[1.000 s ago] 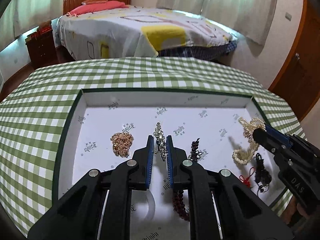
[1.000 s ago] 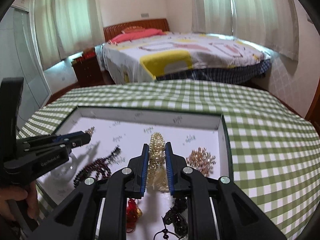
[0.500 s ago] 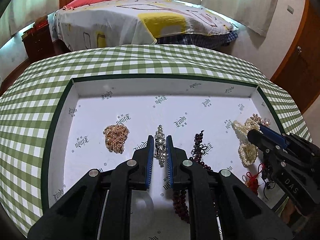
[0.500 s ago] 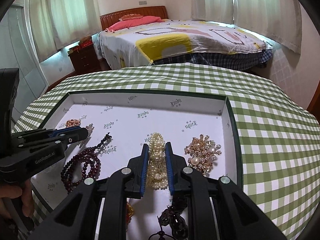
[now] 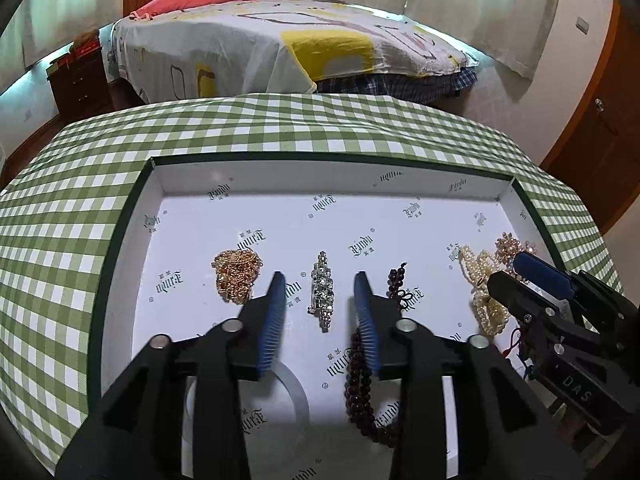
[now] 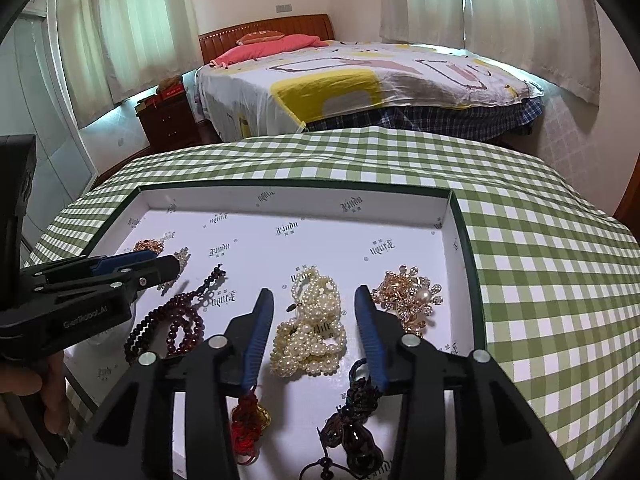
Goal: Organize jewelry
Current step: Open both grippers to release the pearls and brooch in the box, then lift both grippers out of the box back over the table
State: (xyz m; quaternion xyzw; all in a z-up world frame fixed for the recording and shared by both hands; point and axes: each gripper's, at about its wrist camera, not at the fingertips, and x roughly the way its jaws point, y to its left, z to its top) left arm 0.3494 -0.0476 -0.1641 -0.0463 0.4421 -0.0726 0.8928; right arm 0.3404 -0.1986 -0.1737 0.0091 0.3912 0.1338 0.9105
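A white tray [image 5: 280, 178] with a dark green rim lies on the checked tablecloth. My left gripper [image 5: 319, 280] is opening, and a silver rhinestone piece [image 5: 322, 300] lies flat on the tray floor between its blue pads, touching neither. My right gripper [image 6: 314, 292] is opening too, over a heap of pearl necklace [image 6: 310, 336] that rests on the tray floor free of both pads. In the left wrist view the right gripper [image 5: 532, 276] reaches in from the right above the pearls [image 5: 486, 304].
Also in the tray are a gold chain [image 5: 236, 270], a dark red bead bracelet [image 5: 360, 380], a clear ring [image 5: 298, 396], a gold flower brooch [image 6: 408, 300], a red knot tassel [image 6: 248, 420] and a dark cord pendant [image 6: 356, 432]. A bed stands behind the table.
Both pairs of jaws have spread apart. The silver piece and the pearl necklace, pinched before, now lie loose on the tray floor.
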